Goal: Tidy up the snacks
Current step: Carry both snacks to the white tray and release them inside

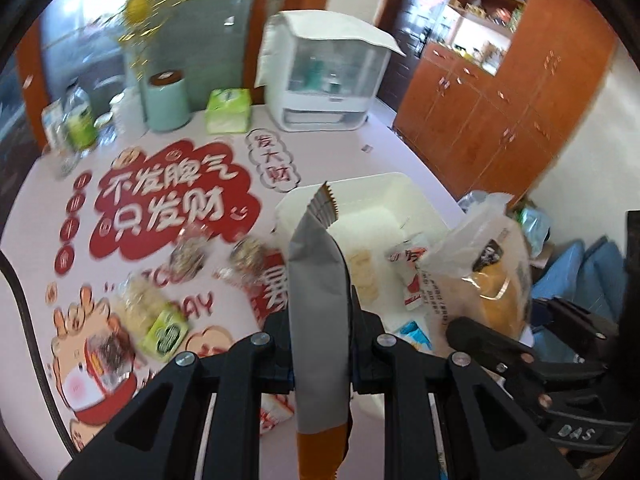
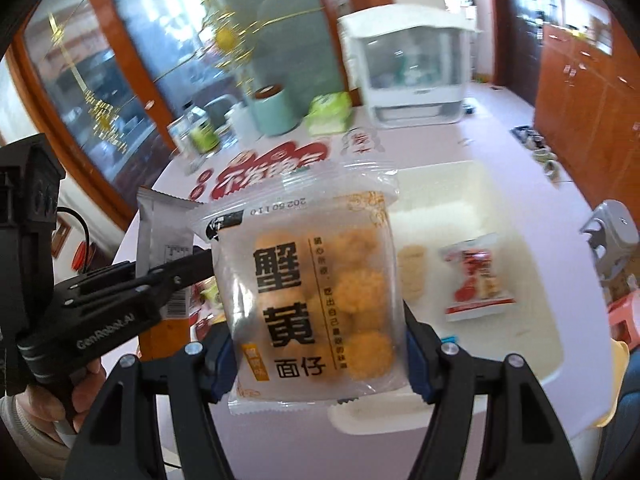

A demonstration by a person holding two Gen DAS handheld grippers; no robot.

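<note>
Both hands up off the bench [image 1: 192,128], each with a snack. Left gripper [image 1: 320,344] clamped tight on a grey and orange packet [image 1: 318,300], gripped edge-on, long axis running straight out along the fingers, serrated end pointing at the white tray [image 1: 400,192]. Right gripper [image 2: 318,364] spread fairly wide yet closed on the clear bag of golden biscuits [image 2: 312,296], blue pads pressing both side edges, bag upright, printed face to the camera.

Tray dead ahead and below both grippers, near the bench's right edge, already holding a stack of pale crackers [image 2: 412,272] and a red-and-white sachet [image 2: 478,280]. From the right wrist view, biscuit bag hanging over the tray's near rim, open floor beyond it; probably the shorter trip. Grey packet a touch further left, over the tray's near-left corner.

Both wrists angled steeply down, side by side, left gripper visible just left of the right one, nearly touching the biscuit bag. Risk of bumping on a shared drop. More loose snacks [image 1: 164,320] waiting on the left of the bench.
</note>
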